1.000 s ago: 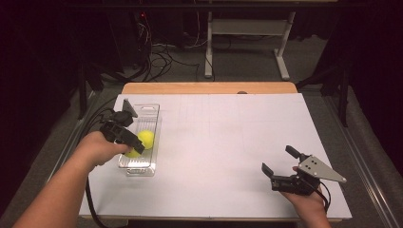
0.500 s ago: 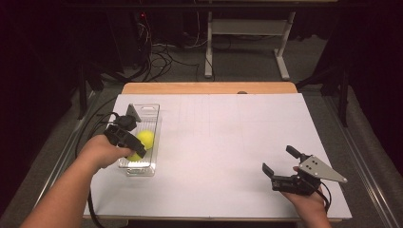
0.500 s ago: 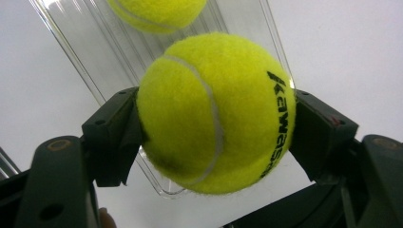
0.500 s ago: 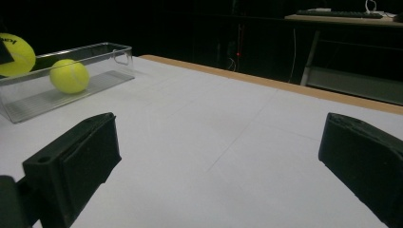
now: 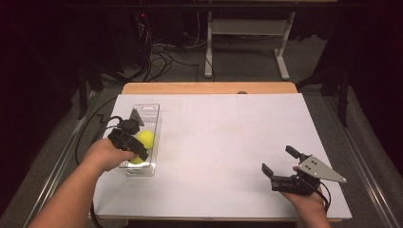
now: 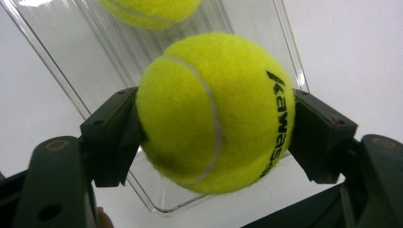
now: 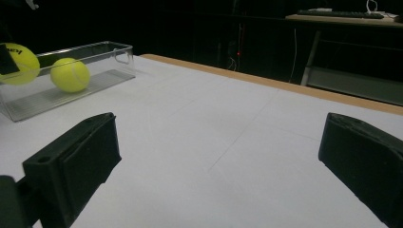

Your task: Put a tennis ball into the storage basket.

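Ball [image 6: 216, 111] pinched between the jaws of the left gripper [image 5: 128, 141], one pad on each flank, felt dented slightly at the contact. Grip sits across the widest part, likely so the round thing cannot squirt out. Jaws closed down as far as the ball allows.

Below and behind the held ball: clear bin [image 5: 145, 167], long and narrow, lying at about nine o'clock on the white table [image 5: 228, 142]. A second ball [image 5: 145, 138] rests on the bin floor, toward the far half. From the right gripper view the held ball [image 7: 13, 64] hangs at the bin's near end, level with or just above the rim; the second ball [image 7: 70, 74] sits just beside it, apart. Whether the held one is going in or coming out I cannot tell from here.

Right gripper [image 5: 280, 165] at roughly five o'clock, well apart from the bin, jaws spread wide, nothing between them. It rests low by the table edge, parked out of the way, I judge, while the left hand works.

Against the frame a second ago: left hand has shifted a little toward the near end of the bin, grip unchanged. Right gripper unmoved, same wide gape. Second ball in the same spot.
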Tool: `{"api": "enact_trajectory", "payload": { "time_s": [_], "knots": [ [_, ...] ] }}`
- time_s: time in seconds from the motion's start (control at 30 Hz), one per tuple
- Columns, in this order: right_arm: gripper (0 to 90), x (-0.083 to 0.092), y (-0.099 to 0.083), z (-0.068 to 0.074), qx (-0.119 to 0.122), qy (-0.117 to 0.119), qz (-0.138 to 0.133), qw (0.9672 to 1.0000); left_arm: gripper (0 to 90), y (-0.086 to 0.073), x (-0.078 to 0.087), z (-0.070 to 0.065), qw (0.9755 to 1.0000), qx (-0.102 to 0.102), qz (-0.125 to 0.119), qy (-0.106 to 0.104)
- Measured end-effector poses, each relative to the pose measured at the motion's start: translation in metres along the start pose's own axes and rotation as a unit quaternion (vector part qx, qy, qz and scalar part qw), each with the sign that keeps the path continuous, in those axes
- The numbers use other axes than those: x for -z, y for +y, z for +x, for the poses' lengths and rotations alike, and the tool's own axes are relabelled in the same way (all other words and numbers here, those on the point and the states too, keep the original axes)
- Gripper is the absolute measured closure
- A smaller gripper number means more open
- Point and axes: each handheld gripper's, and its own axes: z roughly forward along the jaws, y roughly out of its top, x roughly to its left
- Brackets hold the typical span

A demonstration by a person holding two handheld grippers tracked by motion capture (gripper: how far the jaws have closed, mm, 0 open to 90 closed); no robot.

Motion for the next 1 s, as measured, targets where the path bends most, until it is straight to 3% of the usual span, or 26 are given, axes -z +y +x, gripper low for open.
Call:
{"api": "enact_trajectory", "payload": {
  "time_s": [0.87,1.0],
  "knots": [
    [0.4,0.0002,0.0003,0.0006,0.001,0.001,-0.001,1.0,26.0,-0.0013,0.0028,0.0011,1.0,0.0,-0.009,-0.002],
    [0.4,0.0001,0.0003,0.0008,0.002,0.002,-0.001,1.0,13.8,0.0004,0.0067,-0.0018,0.9996,-0.012,-0.022,-0.015]
  ]
}}
